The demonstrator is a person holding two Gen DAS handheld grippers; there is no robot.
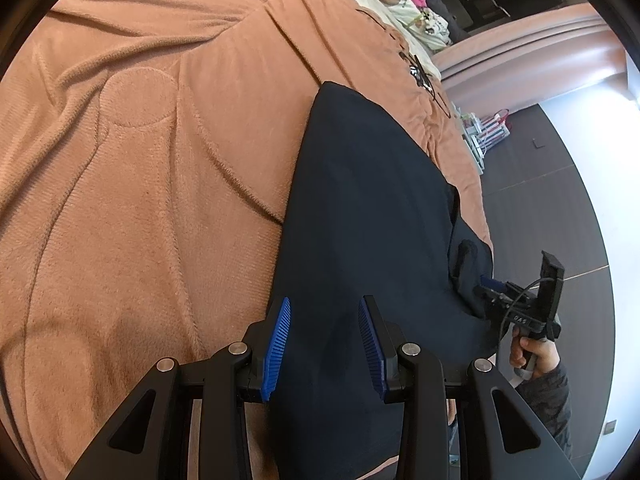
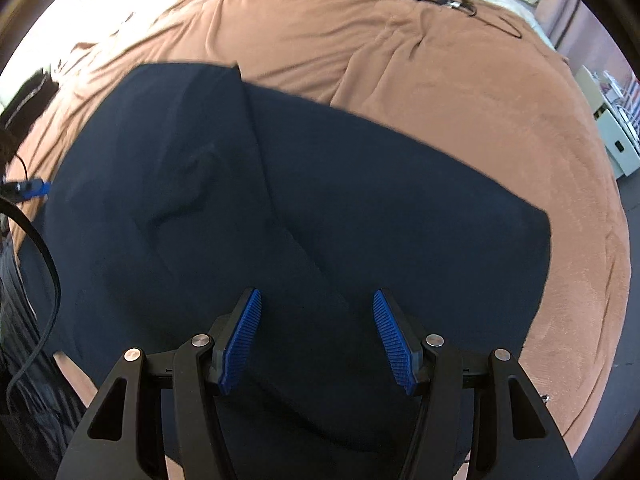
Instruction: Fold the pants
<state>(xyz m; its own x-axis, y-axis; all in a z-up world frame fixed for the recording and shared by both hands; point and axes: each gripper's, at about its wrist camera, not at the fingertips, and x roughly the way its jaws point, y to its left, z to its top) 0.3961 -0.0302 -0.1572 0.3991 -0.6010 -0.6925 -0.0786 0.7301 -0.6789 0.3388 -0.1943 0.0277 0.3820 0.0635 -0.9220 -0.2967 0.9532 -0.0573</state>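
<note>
Pants [image 2: 320, 200] flat on blanket [image 1: 140, 160] for folding; left gripper [image 1: 324, 344] and right gripper [image 2: 318, 340] agape, gripping nothing

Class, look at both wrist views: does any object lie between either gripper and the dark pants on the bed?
Nothing visible does. The dark navy fabric pants lie directly below the open right gripper and left gripper on the orange fleece blanket.

Dark navy pants [image 2: 360, 200] on plain terracotta blanket [image 1: 140, 160]

pants [image 1: 360, 208] near end: cut off by frame | far clutter [image 1: 404, 0]: indistinct
</note>
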